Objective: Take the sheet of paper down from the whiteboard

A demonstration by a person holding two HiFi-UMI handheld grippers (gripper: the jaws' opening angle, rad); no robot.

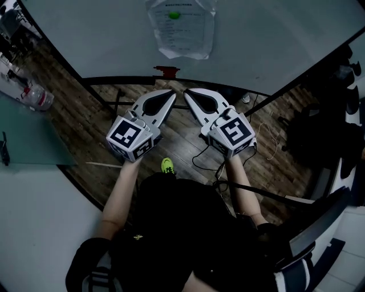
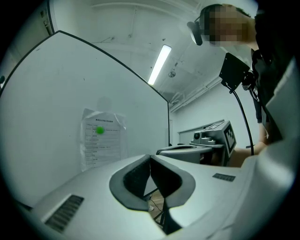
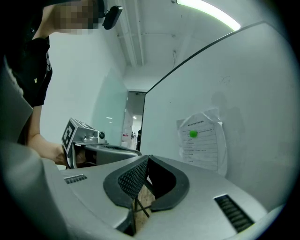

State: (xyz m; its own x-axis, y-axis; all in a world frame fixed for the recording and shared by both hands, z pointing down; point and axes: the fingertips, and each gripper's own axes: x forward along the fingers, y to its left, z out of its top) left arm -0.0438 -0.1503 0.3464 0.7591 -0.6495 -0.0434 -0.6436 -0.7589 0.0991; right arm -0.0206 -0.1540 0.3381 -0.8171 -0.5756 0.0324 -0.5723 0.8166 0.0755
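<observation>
- The sheet of paper (image 1: 181, 28) hangs on the whiteboard (image 1: 274, 45), on the far side of both tools, pinned near its top by a green magnet (image 1: 174, 15).
- The left tool (image 1: 171, 92) has its jaws pressed together with nothing between them. It points level towards the board, its tip short of the sheet.
- The right tool (image 1: 187, 92) is likewise closed and empty, just beside the left one, with the two tips near each other.
- Wooden floor (image 1: 171, 142) shows below the tools.
</observation>
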